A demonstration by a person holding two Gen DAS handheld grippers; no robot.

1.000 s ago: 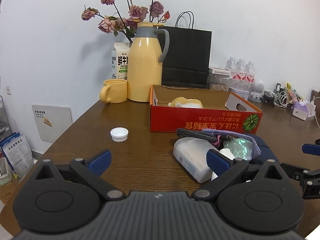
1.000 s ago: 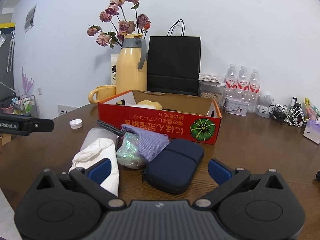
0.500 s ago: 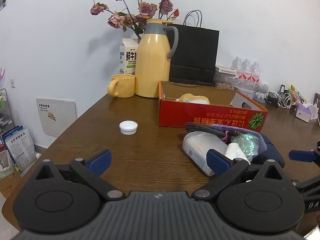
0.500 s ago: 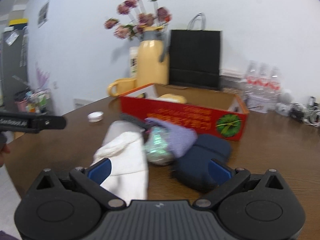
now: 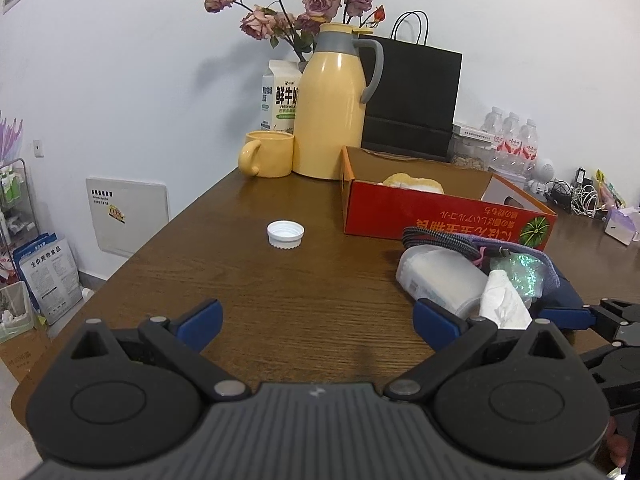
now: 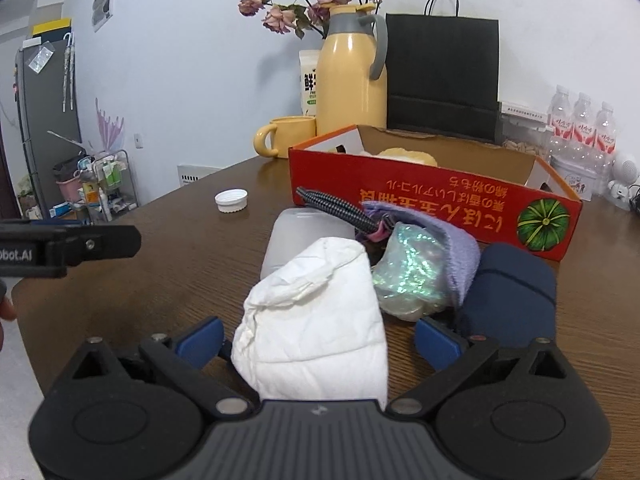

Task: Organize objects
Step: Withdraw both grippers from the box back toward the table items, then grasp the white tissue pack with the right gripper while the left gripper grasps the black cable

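Right, this reads as the approach step of a pick: the right hand-held gripper (image 6: 316, 340) has its jaws wide and straddles the near end of the white tissue wad (image 6: 316, 320), one blue finger on each side, nothing clamped yet. The wad lies on the bench (image 6: 192, 256) at the front of a small pile, resting against a frosted plastic box (image 6: 304, 232) behind it, with an iridescent bag (image 6: 408, 272) under a purple cloth (image 6: 444, 236) just to its right and a dark blue case (image 6: 516, 284) beyond that. A braided cable (image 6: 336, 208) runs across the top of the pile. The red cardboard box (image 6: 432, 204) sits just behind the pile, open, with something pale yellow already inside; likely the drop target, though that's my guess. The left hand-held gripper (image 5: 316, 324) is also wide, empty, hovering over bare bench left of the pile; a white bottle cap (image 5: 285, 233) lies alone further ahead, well apart from everything else. Next move, as I judge it: close on the wad, lift straight up enough to clear the box wall, carry over, release. Wad is soft, so it'll compress; the grip needs to close well in. Watch for the wad dragging the bag or cloth along, since they touch or nearly touch.
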